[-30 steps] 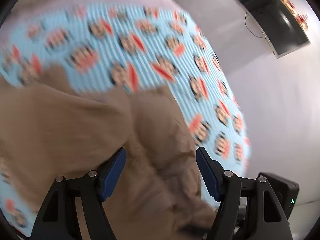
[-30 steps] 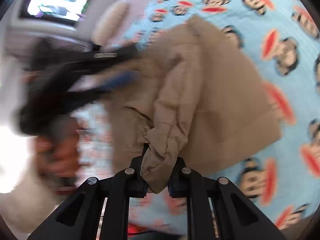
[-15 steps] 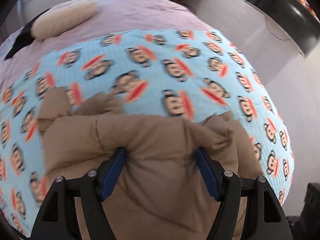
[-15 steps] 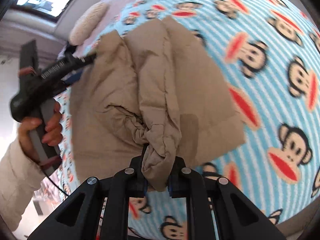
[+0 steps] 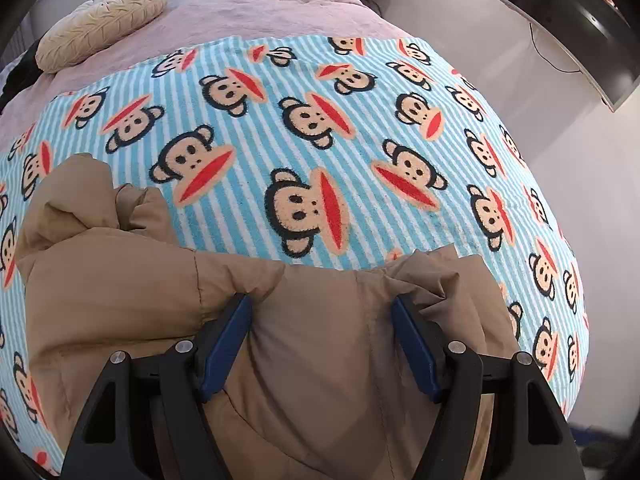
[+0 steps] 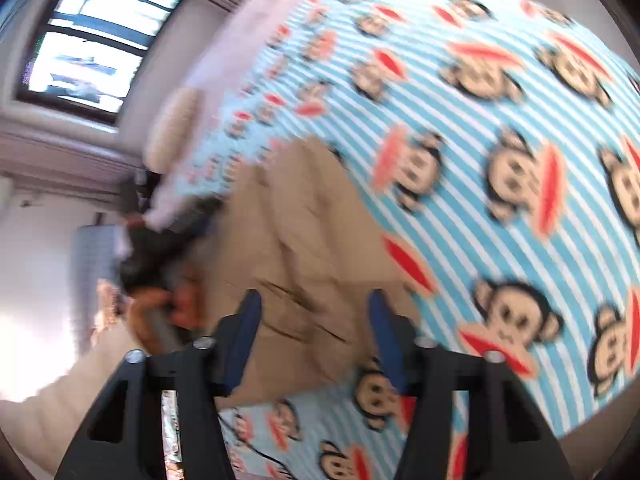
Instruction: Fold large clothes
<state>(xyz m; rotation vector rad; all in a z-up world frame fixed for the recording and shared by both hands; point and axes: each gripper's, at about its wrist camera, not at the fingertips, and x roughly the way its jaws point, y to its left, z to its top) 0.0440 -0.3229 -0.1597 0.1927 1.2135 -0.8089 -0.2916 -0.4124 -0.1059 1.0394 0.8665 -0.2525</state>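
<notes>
A puffy tan quilted jacket (image 5: 120, 292) is lying on a blue-and-white striped fleece blanket with cartoon monkey faces (image 5: 320, 128), which is lying over a mauve bedspread (image 5: 256, 8). A cream round pillow (image 5: 102, 24) is sitting on the bedspread beyond the blanket, to the left. A dark flat screen (image 5: 568, 24) is hanging on the wall to the right — beyond the bed's edge.

Your left gripper (image 5: 322, 340): black angular arms, silver screw heads, blue finger pads (image 5: 226, 346). Your right gripper (image 6: 314, 336): same black frame, silver screws, blue pads (image 6: 242, 338). Cream padded sleeve (image 6: 60, 404) on your left arm.
</notes>
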